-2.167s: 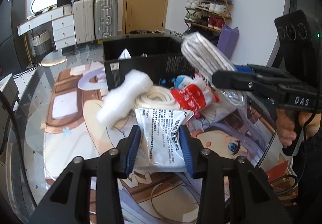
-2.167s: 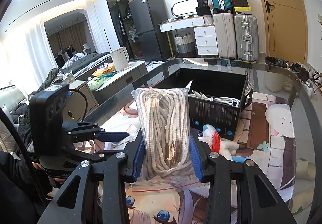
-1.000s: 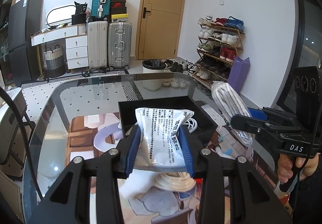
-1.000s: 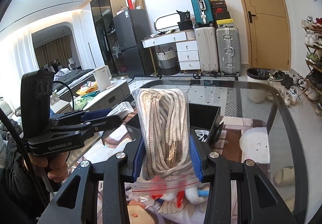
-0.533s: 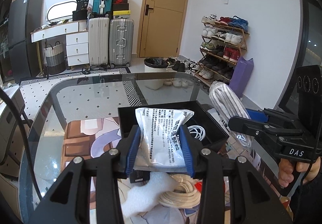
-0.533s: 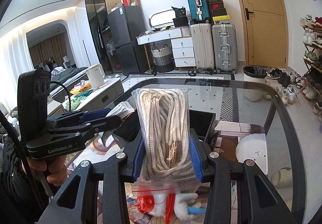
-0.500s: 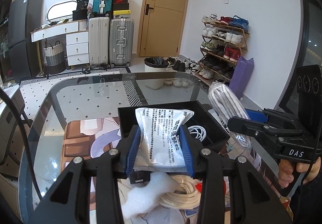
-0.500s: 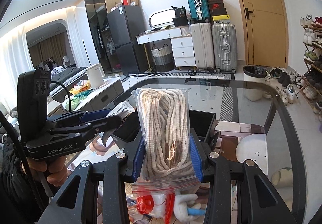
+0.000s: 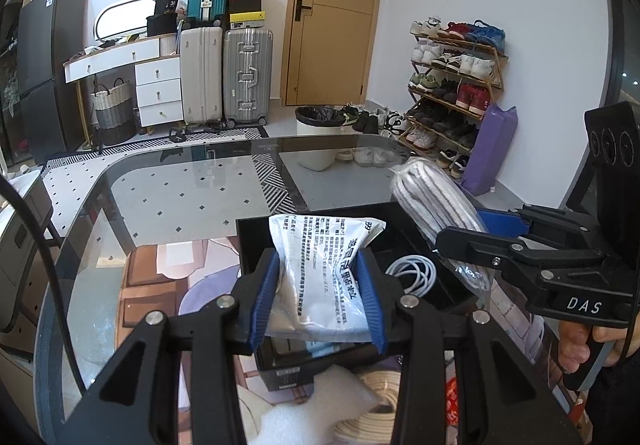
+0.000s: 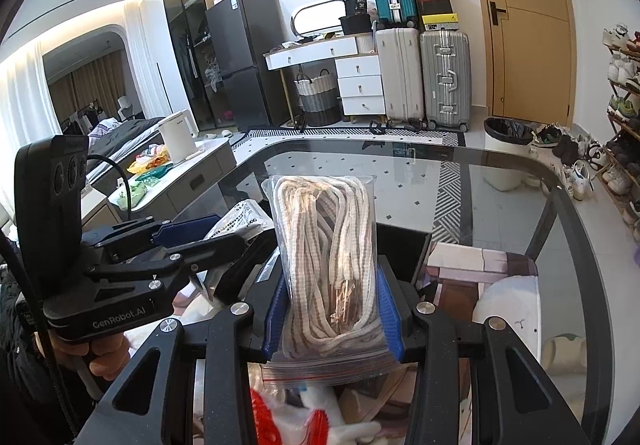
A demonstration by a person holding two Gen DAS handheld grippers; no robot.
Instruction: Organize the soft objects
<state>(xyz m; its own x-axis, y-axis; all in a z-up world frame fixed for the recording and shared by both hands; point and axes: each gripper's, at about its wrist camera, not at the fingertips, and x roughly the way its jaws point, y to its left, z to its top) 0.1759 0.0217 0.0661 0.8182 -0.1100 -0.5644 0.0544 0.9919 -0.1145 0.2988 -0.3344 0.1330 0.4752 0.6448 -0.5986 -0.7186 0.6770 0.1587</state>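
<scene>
Where legible, "DAS" on right tool (image 9: 468,241)

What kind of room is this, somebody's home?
Most likely a lived-in flat: a shoe rack by the door, suitcases against the wall, a fridge and a bed beyond.

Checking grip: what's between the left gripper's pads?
Left wrist view: a white printed packet sits clamped between the left gripper pads, above the black box.

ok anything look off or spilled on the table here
Nothing spilled or damaged. Both grippers hold sealed bags over the black box: the left a white packet, the right a rope bag. Foam and a rope coil lie loose beside the box.
</scene>
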